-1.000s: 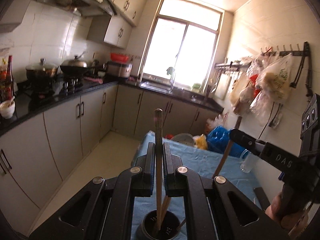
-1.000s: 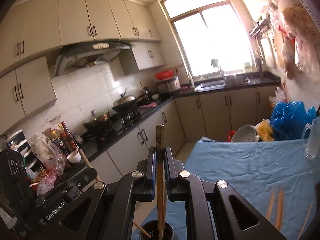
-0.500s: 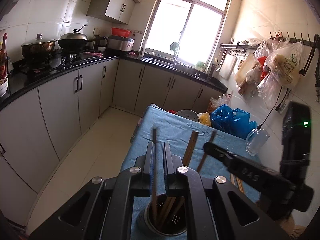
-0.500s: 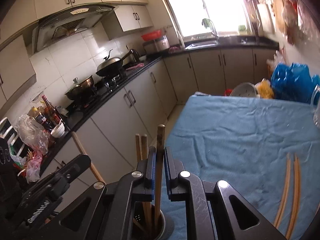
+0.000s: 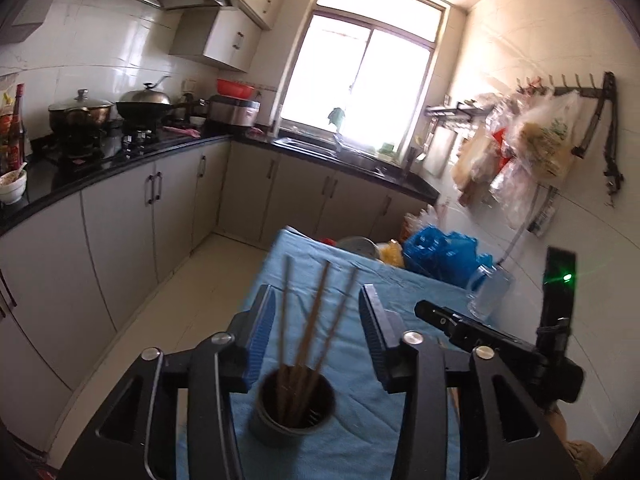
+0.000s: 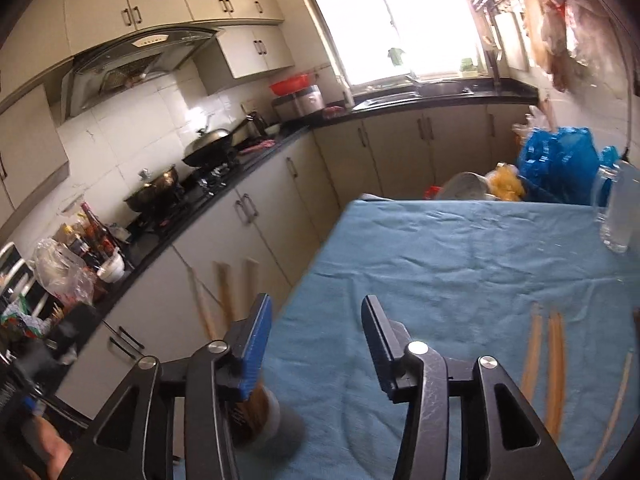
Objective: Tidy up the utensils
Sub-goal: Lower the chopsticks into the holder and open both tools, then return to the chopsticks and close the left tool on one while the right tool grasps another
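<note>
Only right view shows loose chopsticks (image 6: pixel 554 364); both hand-held grippers (image 5: pixel 316 300) (image 6: pixel 316 312) gape empty.

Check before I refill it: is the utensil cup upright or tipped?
Upright: the cup stands on the blue cloth, mouth up, chopsticks leaning inside.

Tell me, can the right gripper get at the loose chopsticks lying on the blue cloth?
Probably yes. The right gripper is open and empty, and the loose chopsticks lie flat on the blue cloth off to its right, with nothing between.
</note>
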`<control>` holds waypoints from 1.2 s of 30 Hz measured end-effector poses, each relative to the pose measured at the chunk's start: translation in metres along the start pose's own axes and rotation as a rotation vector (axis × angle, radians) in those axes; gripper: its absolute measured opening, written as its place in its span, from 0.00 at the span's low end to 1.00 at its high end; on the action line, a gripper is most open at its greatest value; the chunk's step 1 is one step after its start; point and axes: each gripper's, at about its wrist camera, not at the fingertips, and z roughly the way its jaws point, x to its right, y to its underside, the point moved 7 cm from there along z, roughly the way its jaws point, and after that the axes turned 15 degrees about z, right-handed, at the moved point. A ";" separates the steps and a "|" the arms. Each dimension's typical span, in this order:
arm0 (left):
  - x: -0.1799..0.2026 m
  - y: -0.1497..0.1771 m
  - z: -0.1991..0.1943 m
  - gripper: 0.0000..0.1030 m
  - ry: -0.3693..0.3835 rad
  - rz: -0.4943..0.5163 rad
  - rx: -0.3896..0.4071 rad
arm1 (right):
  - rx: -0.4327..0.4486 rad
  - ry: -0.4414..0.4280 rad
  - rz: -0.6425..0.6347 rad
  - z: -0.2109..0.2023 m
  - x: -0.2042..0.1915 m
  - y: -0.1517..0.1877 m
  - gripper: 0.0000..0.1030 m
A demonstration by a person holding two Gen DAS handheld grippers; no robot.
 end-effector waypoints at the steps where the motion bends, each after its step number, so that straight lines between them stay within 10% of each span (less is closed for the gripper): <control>1: 0.011 0.004 0.000 0.44 0.020 0.003 -0.012 | -0.001 0.022 0.001 -0.005 0.015 0.002 0.51; 13: 0.160 0.094 0.100 0.46 0.249 0.124 -0.331 | -0.105 0.262 0.244 -0.063 0.230 0.037 0.51; 24: 0.240 0.170 0.195 0.22 0.323 0.297 -0.532 | -0.199 0.275 0.170 -0.033 0.261 0.077 0.40; 36: 0.257 0.173 0.212 0.07 0.289 0.394 -0.547 | -0.190 0.388 0.036 -0.016 0.259 0.078 0.23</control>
